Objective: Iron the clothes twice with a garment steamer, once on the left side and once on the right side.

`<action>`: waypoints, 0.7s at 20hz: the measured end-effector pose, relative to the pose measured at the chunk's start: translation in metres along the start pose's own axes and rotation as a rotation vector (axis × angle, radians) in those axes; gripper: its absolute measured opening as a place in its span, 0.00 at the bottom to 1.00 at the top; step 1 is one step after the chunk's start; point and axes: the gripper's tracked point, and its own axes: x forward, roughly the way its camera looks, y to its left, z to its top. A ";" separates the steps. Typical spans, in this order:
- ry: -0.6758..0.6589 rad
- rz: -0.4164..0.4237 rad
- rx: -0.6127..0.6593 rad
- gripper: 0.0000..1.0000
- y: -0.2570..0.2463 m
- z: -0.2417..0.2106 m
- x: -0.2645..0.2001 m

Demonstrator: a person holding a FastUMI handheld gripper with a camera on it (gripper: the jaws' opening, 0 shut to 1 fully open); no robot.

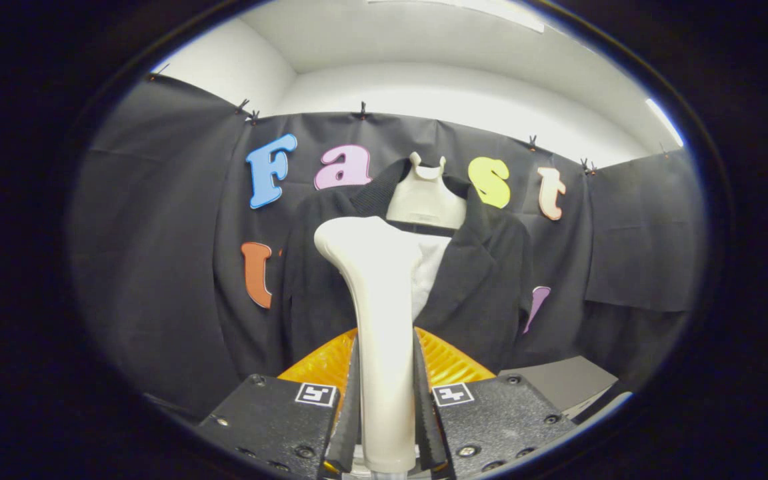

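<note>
While its jaws clamp the white garment steamer (pixel 384 320) upright by the handle, the gripper (pixel 384 400) faces a black jacket (pixel 484 280) on a mannequin (pixel 424 197) beyond.

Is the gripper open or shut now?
Shut: both fingers of the gripper press on the steamer handle.
</note>
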 end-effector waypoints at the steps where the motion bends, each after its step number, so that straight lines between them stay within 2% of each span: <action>1: -0.001 -0.007 -0.007 0.39 0.004 0.003 0.006; 6: 0.013 -0.027 -0.048 0.39 0.029 0.001 0.025; 14: 0.070 -0.031 -0.069 0.39 0.043 -0.030 0.041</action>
